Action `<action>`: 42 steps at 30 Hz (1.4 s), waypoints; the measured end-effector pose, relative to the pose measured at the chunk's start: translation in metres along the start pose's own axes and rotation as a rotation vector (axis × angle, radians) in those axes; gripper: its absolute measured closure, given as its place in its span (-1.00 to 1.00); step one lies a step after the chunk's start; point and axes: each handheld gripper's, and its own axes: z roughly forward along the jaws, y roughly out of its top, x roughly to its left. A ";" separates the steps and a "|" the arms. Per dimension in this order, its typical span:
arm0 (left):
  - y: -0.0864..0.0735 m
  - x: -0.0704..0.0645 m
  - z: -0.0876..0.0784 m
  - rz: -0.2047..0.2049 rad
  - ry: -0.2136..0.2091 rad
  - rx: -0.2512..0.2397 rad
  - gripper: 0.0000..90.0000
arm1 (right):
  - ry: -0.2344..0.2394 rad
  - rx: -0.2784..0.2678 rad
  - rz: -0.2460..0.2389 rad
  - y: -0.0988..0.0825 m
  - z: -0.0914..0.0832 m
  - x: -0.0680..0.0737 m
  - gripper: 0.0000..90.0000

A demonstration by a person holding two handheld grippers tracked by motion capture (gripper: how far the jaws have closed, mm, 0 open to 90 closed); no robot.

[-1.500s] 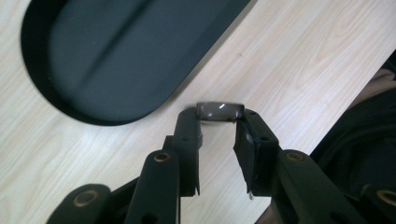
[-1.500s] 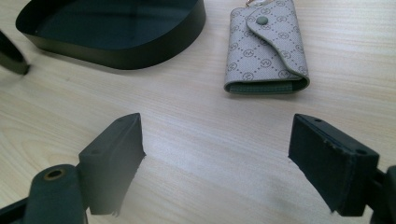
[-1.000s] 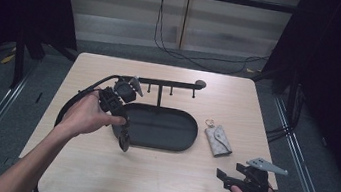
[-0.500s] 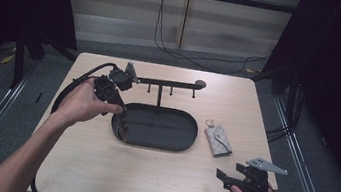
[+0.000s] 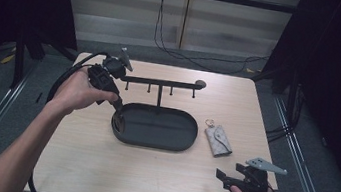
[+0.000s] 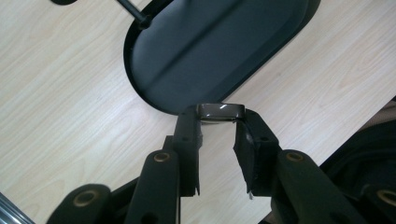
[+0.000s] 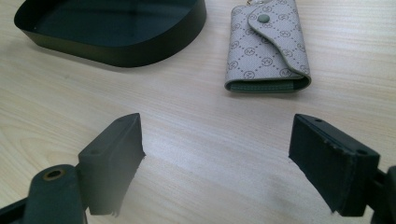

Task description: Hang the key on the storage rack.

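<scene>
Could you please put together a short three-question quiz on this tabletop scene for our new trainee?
1. True or false: the right gripper is closed on the key pouch.
2. What does the left gripper pinch? A) a small dark glossy object B) the pouch's key ring C) a hook on the rack
3. Fill in: the monogram pouch lies flat on the table, to the ____ of the oval tray in the high view.

Key
1. False: its jaws stand wide apart over bare wood, short of the pouch.
2. A, held at the jaw tips by the tray's rim.
3. Right.
</scene>
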 end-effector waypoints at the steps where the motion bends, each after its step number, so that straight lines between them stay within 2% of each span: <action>1: 0.001 0.001 0.000 -0.005 0.004 0.004 0.57 | -0.002 0.000 0.001 0.000 0.000 0.000 -0.61; 6: 0.006 0.009 0.001 -0.022 -0.011 0.007 0.57 | 0.001 0.000 0.001 0.000 0.000 0.000 -0.61; 7: 0.009 0.015 0.000 -0.044 -0.015 -0.003 0.57 | 0.001 0.002 0.001 0.000 0.001 0.000 -0.61; 11: 0.013 0.021 0.001 -0.060 -0.011 0.001 0.57 | 0.003 0.004 0.002 0.000 0.001 0.000 -0.62; 12: 0.016 0.025 0.004 -0.082 -0.022 0.001 0.57 | 0.005 0.005 0.003 0.000 0.001 -0.001 -0.62; 19: 0.026 0.033 0.011 -0.113 0.000 0.014 0.57 | 0.008 0.003 0.005 0.000 0.001 -0.001 -0.61; 27: 0.032 0.031 0.020 -0.115 0.004 0.036 0.57 | 0.009 0.002 0.006 0.000 0.001 -0.001 -0.62; 33: 0.039 0.034 0.024 -0.138 0.020 0.042 0.57 | 0.014 0.001 0.004 0.000 0.000 -0.001 -0.61; 35: 0.039 0.035 0.025 -0.142 0.011 0.048 0.57 | 0.015 0.002 0.003 0.000 0.001 -0.001 -0.61; 37: 0.041 0.034 0.026 -0.144 0.029 0.049 0.57 | 0.017 0.006 0.002 0.000 0.001 0.000 -0.61; 41: 0.044 0.034 0.029 -0.151 0.025 0.048 0.57 | 0.016 0.004 0.002 0.000 0.000 0.000 -0.61; 42: 0.047 0.034 0.031 -0.153 0.011 0.051 0.57 | 0.017 0.003 0.003 0.000 0.000 0.000 -0.61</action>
